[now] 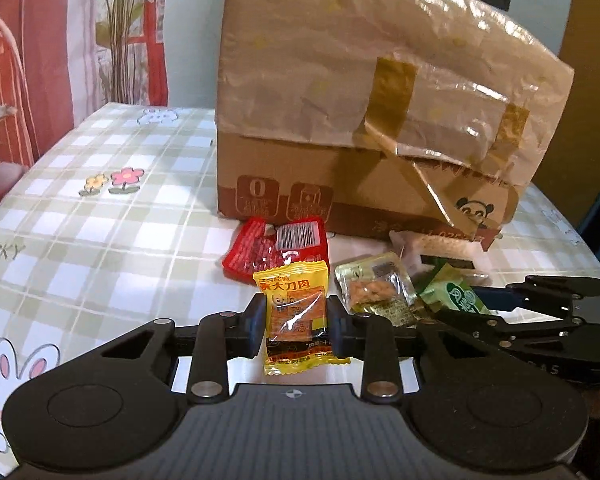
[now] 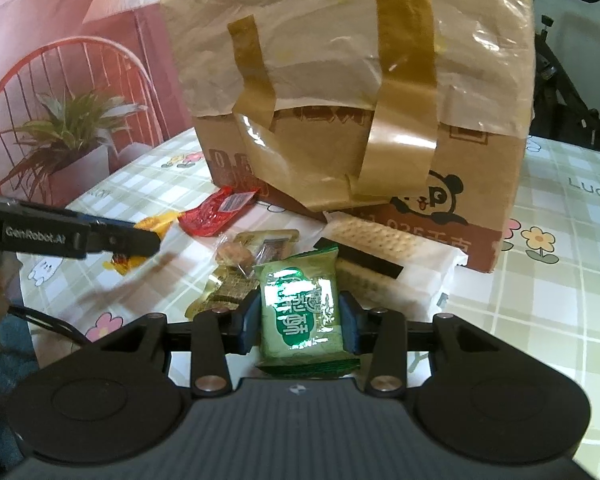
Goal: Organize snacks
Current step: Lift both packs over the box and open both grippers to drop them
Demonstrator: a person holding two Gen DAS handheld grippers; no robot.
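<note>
Left wrist view: cardboard box (image 1: 332,184) fills upper centre, wrapped in crinkled paper with brown tape (image 1: 392,92); its contents cannot be seen. It stands on the checked tablecloth (image 1: 100,208). Just in front lie a red snack packet (image 1: 276,252), a clear nut packet (image 1: 374,288) and a white cracker packet (image 1: 432,248). Left gripper (image 1: 297,320), lower centre, pinches a yellow snack packet (image 1: 298,312) by both side edges. Right gripper (image 1: 540,312) enters at right edge.

Right wrist view: same box (image 2: 480,168) upper centre, panda print at lower right. Right gripper (image 2: 300,320) is closed on a green snack packet (image 2: 300,308), fingers against its sides. Cracker packet (image 2: 400,268) lies behind it, touching the box.
</note>
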